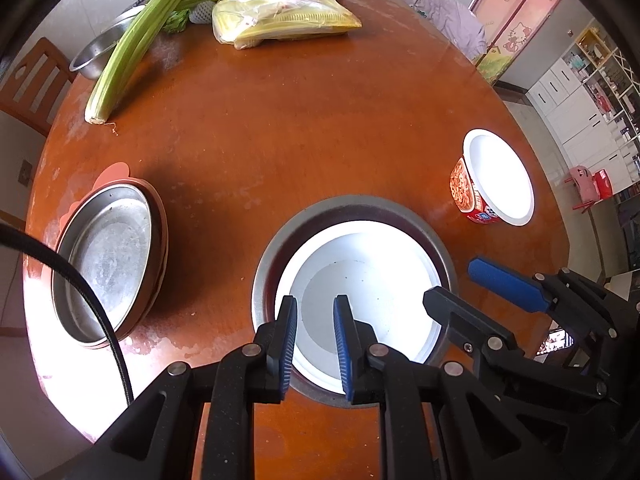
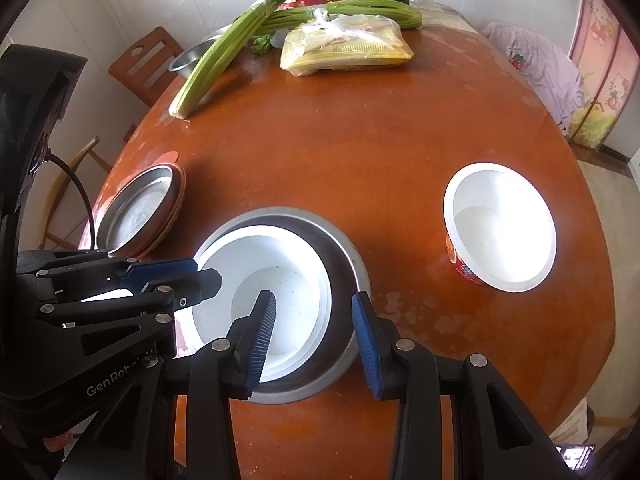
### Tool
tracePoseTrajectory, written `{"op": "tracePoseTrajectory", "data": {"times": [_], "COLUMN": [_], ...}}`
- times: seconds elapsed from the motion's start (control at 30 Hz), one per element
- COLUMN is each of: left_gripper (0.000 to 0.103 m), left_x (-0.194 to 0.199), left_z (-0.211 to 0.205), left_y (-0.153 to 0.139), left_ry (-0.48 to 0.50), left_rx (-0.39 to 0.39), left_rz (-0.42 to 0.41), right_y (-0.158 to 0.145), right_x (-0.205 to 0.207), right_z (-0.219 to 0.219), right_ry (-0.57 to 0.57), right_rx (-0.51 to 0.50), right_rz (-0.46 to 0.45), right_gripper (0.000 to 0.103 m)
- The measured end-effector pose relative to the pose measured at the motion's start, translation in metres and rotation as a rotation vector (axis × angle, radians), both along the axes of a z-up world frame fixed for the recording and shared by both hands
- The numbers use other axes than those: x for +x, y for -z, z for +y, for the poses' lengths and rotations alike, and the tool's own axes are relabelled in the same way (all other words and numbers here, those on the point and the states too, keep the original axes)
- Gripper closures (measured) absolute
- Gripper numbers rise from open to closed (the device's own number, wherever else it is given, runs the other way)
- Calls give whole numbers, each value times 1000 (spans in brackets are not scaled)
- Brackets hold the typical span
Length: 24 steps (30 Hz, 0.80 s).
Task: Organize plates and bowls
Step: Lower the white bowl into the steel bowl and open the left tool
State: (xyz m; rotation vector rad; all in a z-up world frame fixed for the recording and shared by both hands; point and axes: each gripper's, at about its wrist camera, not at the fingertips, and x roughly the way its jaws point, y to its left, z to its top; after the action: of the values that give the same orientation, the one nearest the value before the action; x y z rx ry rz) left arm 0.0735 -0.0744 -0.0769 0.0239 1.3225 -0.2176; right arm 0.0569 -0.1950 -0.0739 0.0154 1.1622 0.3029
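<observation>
A white bowl (image 1: 368, 292) sits nested inside a steel bowl (image 1: 264, 264) near the table's front edge; it also shows in the right wrist view (image 2: 280, 296) within the steel bowl (image 2: 352, 252). My left gripper (image 1: 314, 344) is open, its fingers straddling the white bowl's near-left rim. My right gripper (image 2: 314, 340) is open, straddling the right rims of both bowls. A red instant-noodle bowl (image 1: 496, 176) (image 2: 500, 228) stands empty at the right. A steel plate (image 1: 104, 256) (image 2: 140, 208) rests on an orange plate at the left.
Celery stalks (image 1: 140, 36), a yellow plastic bag (image 1: 280, 20) and a steel basin (image 1: 100, 52) lie at the far side of the round wooden table (image 1: 300, 128). A wooden chair (image 2: 148, 64) stands at far left. A black cable (image 1: 100, 320) hangs at left.
</observation>
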Motion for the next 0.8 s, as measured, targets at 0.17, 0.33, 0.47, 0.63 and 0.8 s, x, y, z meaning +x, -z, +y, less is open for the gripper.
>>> {"op": "tracePoseTrajectory", "data": {"times": [0.17,0.33,0.47,0.63,0.8], "left_gripper": [81,80,75,71,68], "left_x": [-1,-2,-2,-4,-7], "left_z": [2,4,7,12,15], "left_y": [-3,-9,-14,-19,-26], "left_ry": [3,4,-3,-12,-16], "left_rx": [4,11,20,27,28], "left_rz": [-11,-21,-35,-56,-80], "right_y": [-3,-6,-11,-14,-16], "right_x": [-3,-4,-4,-5,-7], "right_z": [1,1,1,2,4], "right_ry": [5,11,15,20,25], "right_rx": [-7,-4,-7,-10,-7], "right_rz": [-11,-18,-27,-36,-36], "right_gripper": [61,60,58,55,53]}}
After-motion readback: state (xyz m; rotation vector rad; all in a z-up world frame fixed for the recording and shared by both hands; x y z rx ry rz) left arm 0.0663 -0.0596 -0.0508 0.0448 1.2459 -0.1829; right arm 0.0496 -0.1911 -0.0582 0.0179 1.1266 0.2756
